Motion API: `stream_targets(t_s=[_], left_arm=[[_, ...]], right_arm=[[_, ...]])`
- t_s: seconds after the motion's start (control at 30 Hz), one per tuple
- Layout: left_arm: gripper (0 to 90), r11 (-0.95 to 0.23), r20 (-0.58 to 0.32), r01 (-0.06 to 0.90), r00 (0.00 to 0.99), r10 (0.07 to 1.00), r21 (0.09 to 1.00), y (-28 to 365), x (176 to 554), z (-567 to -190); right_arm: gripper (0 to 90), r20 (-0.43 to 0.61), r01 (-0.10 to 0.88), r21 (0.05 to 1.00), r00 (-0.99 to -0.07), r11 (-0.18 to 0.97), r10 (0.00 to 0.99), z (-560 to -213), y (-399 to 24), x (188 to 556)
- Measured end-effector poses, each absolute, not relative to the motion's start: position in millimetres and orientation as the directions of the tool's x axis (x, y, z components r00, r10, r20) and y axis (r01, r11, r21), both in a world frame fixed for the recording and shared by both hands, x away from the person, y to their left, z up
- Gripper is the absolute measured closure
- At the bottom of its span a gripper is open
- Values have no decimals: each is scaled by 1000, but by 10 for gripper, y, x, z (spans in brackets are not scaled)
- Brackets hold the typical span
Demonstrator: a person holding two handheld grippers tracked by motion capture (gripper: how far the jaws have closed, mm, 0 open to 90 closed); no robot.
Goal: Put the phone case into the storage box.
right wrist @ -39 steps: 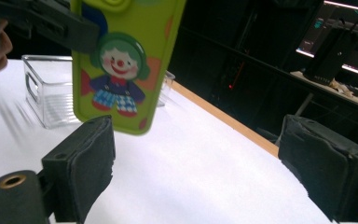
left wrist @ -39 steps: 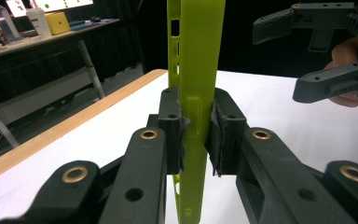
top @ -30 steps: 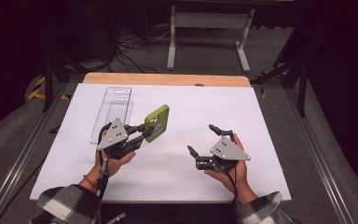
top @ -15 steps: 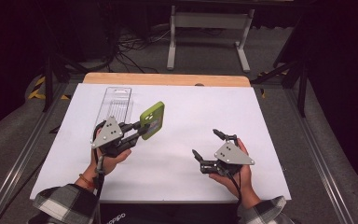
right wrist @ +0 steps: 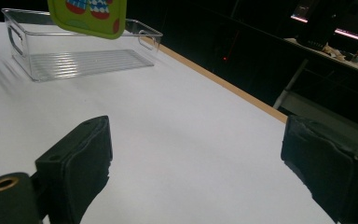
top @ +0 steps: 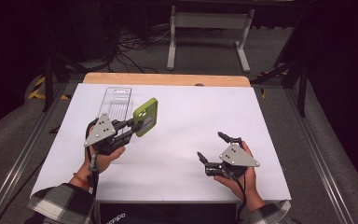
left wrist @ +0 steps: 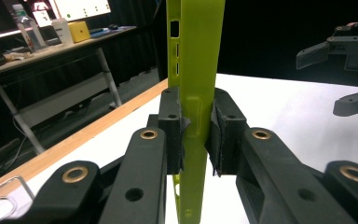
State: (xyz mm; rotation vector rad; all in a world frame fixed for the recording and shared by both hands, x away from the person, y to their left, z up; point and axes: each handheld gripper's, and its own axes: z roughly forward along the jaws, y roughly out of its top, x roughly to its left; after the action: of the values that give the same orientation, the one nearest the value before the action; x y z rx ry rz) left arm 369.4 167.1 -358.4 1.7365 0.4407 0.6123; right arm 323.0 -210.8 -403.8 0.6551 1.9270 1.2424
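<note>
Since a second ago the left gripper (top: 131, 127) has drawn back toward the table's left side, carrying the green case (top: 145, 116) with it, and the right gripper (top: 213, 147) has slid nearer the person's edge.

The clear tray (top: 115, 103) sits just beyond the left gripper, on the white table (top: 191, 112). That gripper's jaws are clamped on the case, which stands edge-up between the pads (left wrist: 171, 125) and lifted off the table. In the right gripper view the case's patterned face hangs in front of the tray. Farther right, the right gripper rests low over bare table, jaws wide apart and holding nothing.
</note>
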Motion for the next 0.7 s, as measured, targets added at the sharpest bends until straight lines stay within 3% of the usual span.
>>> stream_targets(t_s=[0.7], left_arm=[[776, -225, 175, -38, 758, 628, 974, 1899, 3717, -3505]], right_arm=[[96, -323, 20, 910, -594, 415, 737, -4058, -2101, 3239]])
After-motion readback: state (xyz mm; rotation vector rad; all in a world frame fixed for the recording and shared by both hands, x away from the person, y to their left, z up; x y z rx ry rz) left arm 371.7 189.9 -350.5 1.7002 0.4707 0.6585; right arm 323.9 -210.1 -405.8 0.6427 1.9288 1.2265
